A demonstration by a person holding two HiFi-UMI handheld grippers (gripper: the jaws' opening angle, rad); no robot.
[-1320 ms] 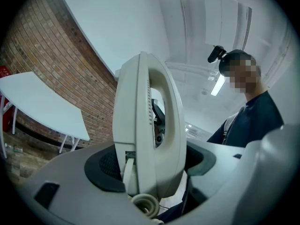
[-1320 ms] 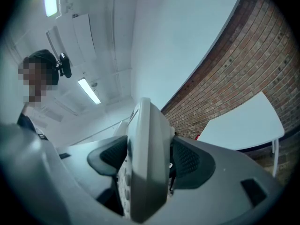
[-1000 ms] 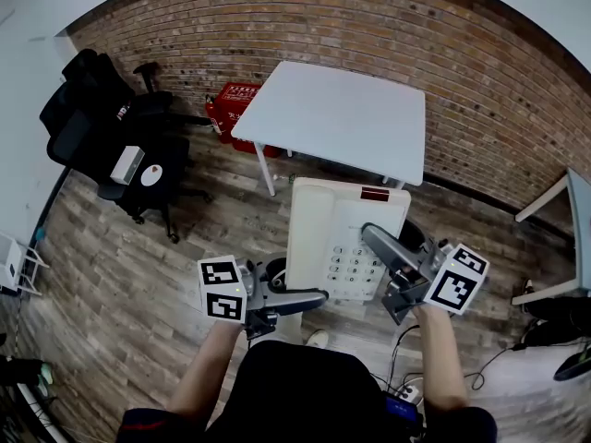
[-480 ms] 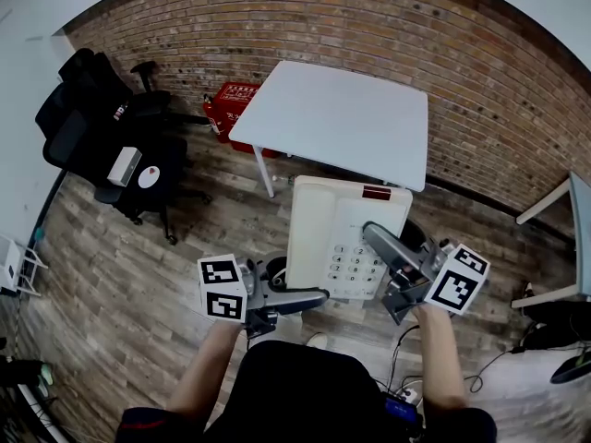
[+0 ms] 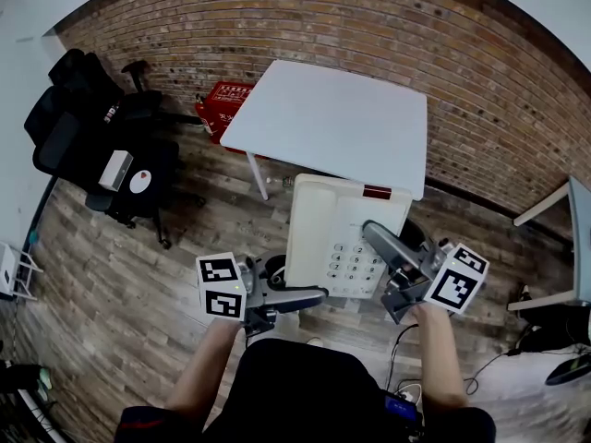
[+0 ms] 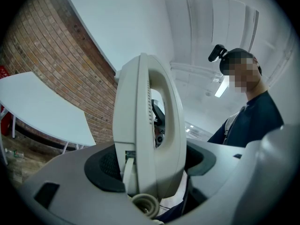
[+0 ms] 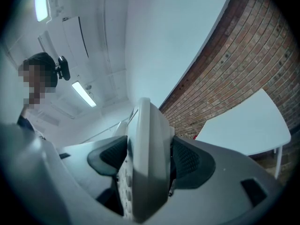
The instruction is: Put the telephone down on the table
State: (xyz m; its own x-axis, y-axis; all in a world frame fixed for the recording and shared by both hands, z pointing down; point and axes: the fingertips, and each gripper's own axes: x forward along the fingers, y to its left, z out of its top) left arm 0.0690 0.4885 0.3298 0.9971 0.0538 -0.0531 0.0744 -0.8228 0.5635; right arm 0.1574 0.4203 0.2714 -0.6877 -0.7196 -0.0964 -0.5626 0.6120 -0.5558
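A room with a brick wall (image 5: 462, 81) and plank floor (image 5: 138, 293); a white worktop (image 5: 332, 123) stands by the wall.

Head view: the phone (image 5: 337, 233) hangs in the air over the floor, just short of the worktop's near edge. Its long axis points away from the person, toward the worktop. The left gripper (image 5: 297, 295) clamps its near left corner. The right gripper (image 5: 377, 245) holds its right side, slightly farther forward.

Left gripper view: the fingers (image 6: 101, 170) stand wide yet pinch the phone, seen edge-on.

Right gripper view: the fingers (image 7: 192, 161) press on both faces of the phone's edge.

The worktop lies ahead of both grippers, so the move probably calls for a forward carry, then lowering.
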